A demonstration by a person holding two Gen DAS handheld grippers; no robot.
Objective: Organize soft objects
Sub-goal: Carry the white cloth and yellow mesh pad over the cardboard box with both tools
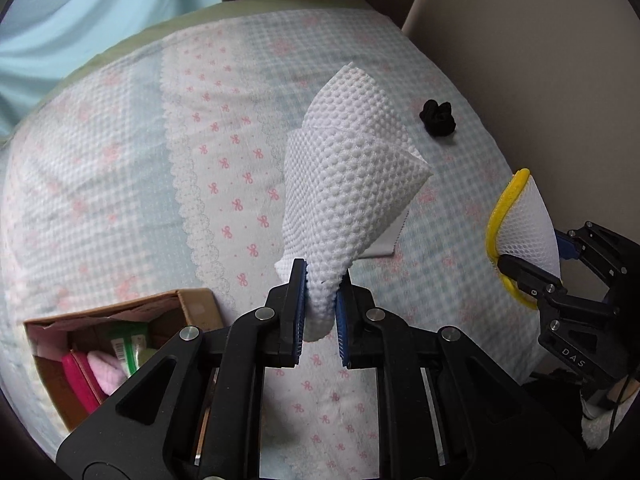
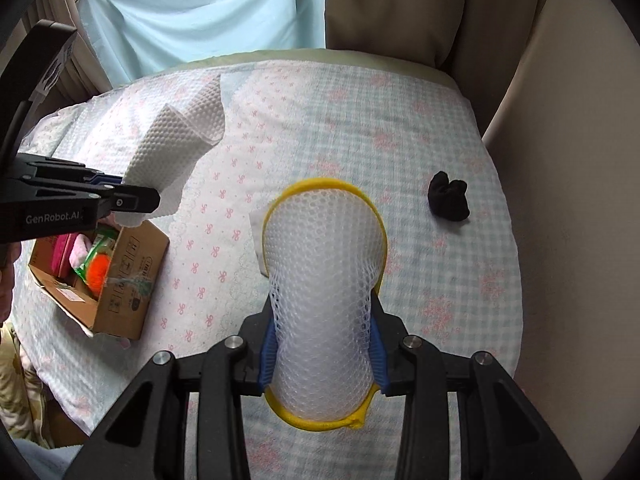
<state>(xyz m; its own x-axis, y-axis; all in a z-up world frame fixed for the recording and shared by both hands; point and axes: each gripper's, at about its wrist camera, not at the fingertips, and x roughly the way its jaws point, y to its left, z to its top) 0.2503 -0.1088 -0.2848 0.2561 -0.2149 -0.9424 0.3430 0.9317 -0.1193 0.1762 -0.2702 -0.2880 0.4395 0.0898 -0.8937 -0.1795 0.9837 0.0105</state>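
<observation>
My left gripper is shut on a white waffle-textured cloth and holds it up above the bed; it also shows in the right wrist view. My right gripper is shut on a white mesh bag with a yellow rim, held above the bed; the bag also shows in the left wrist view. A black balled sock lies on the bedspread at the right, also in the left wrist view. An open cardboard box with pink, green and orange items sits at the left.
The bed carries a pale blue checked bedspread with pink bows. A beige wall panel runs along the right. A light blue curtain hangs behind the bed. A small white piece lies on the bedspread under the mesh bag.
</observation>
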